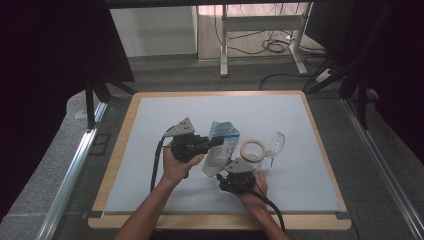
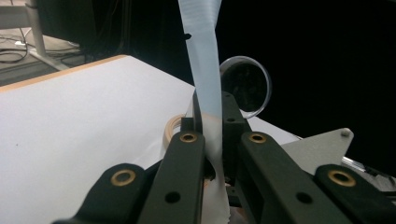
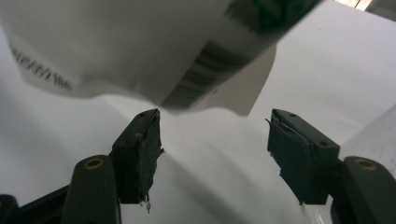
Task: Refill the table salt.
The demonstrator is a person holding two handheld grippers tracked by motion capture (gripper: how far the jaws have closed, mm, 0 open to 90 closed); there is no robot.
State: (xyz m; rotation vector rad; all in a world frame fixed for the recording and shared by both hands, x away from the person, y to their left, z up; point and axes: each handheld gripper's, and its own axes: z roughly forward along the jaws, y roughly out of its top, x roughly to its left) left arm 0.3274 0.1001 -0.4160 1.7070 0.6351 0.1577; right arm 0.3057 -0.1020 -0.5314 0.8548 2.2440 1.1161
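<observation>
Here the left gripper (image 1: 219,140) clamps the top edge of a pale blue-and-white pouch (image 1: 220,155), which hangs lifted above the counter (image 1: 150,150), long axis slanting down toward the person. Under its crinkled, barcode-printed bottom corner, the right gripper (image 1: 231,169) stands open, empty.

High view looks down; gripper views sit close — sharing the bag (image 1: 222,147).
</observation>
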